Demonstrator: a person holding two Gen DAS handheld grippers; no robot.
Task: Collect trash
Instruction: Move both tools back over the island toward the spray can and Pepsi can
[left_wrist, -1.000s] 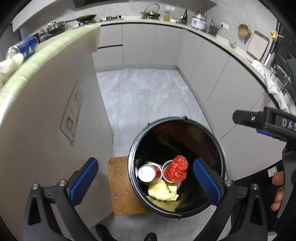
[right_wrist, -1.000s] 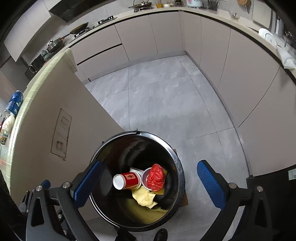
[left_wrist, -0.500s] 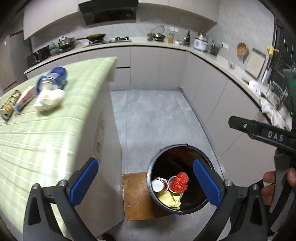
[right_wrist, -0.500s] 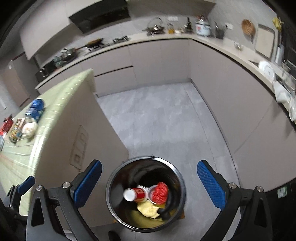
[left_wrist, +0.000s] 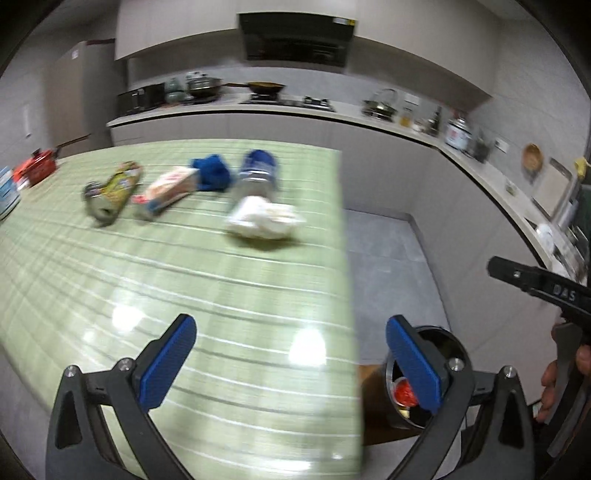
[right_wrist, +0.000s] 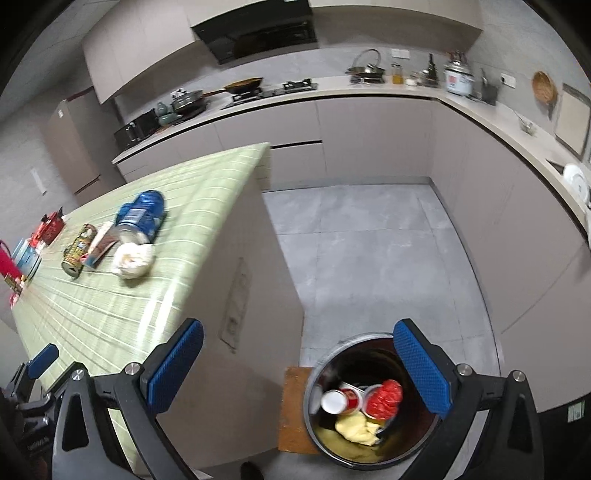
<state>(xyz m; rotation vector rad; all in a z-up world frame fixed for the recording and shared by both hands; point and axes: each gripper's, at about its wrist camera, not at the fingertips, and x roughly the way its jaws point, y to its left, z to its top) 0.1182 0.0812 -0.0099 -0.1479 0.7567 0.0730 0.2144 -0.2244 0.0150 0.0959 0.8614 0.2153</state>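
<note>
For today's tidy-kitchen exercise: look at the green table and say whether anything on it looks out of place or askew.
Yes. Litter lies along the green table: a blue can and a yellow-green can both tipped on their sides, a flattened carton between them, and a crumpled white wad. The left view also shows a blue cloth. Both claws are open, holding nothing.

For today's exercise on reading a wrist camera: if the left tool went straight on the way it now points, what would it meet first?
Probably the green striped tabletop, bare between the open fingers of the left tool. The white crumpled wad lies further along. Blur leaves depth uncertain.
</note>
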